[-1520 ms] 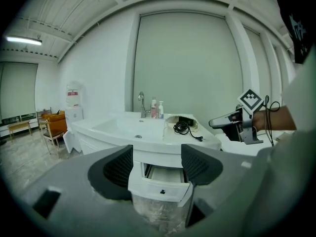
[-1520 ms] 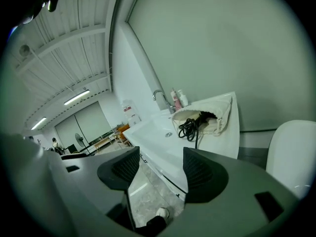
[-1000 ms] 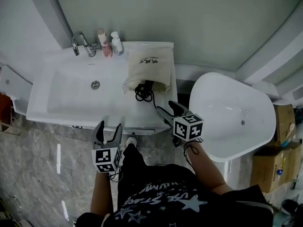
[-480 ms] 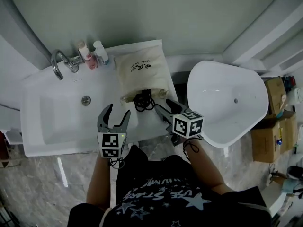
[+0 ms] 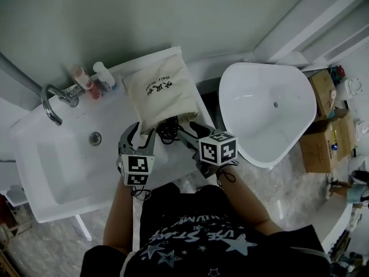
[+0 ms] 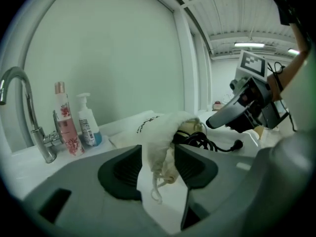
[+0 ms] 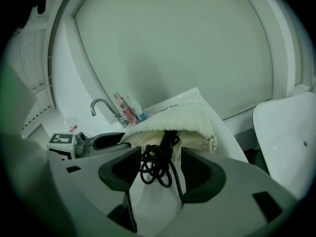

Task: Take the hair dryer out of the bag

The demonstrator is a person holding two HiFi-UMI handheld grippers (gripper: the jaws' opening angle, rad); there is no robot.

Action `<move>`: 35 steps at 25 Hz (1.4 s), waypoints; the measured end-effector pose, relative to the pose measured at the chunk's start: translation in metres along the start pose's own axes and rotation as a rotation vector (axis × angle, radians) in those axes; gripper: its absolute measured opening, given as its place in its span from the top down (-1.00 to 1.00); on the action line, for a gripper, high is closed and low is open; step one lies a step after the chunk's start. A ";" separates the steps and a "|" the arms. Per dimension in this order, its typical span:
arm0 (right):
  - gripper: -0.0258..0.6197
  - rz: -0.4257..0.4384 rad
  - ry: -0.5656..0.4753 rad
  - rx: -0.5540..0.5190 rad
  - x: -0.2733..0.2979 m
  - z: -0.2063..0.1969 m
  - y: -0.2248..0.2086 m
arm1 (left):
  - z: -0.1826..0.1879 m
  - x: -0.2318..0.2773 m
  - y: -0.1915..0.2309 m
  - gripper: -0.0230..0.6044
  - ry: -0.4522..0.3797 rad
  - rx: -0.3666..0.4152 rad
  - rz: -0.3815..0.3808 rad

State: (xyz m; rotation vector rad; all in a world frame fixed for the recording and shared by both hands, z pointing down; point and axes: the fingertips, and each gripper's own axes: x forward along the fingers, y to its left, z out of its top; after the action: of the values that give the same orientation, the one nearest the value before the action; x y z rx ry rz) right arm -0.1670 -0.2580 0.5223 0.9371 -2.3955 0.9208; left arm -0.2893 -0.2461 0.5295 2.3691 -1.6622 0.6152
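Note left gripper (image 5: 143, 133) jaws apart, just closing round bag (image 5: 157, 88) hem; right gripper (image 5: 187, 130) jaws apart, narrowing round cord (image 5: 167, 133) coil. Locate hair dryer (image 7: 168, 137) mostly inside bag on bench (image 5: 167, 163). Avoid pulling cord with hem unpinned: liable to drag bag off bench.

Left gripper (image 6: 158, 149): grey jaws with dark ribbed pads, apart, having just been closing; gathered corner of a cream cloth drawstring bag (image 6: 160, 127) hung between them, its string dangling. Black coiled cord (image 6: 205, 141): spilled from the bag's mouth onto the white surface (image 6: 29, 167). Right gripper (image 6: 217, 120): just above the cord, at right. Chrome curved tap (image 6: 24, 98), pink flowered bottle (image 6: 64, 122) and white pump bottle (image 6: 88, 125): upright together at left, before a pale green wall (image 6: 113, 48).
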 end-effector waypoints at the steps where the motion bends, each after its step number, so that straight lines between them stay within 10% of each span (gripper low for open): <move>1: 0.18 -0.002 0.005 0.009 0.003 0.000 0.000 | -0.003 0.003 0.000 0.28 0.008 0.006 -0.007; 7: 0.18 -0.026 0.052 0.047 0.027 -0.001 -0.001 | 0.003 0.011 -0.003 0.72 -0.009 0.035 -0.076; 35: 0.20 -0.224 0.255 0.081 0.112 0.003 -0.037 | 0.006 0.016 -0.006 0.76 -0.048 -0.020 -0.163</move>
State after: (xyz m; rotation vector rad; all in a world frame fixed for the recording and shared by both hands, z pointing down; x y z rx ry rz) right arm -0.2190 -0.3306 0.6002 1.0267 -2.0089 0.9913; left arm -0.2774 -0.2595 0.5311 2.4918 -1.4658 0.5140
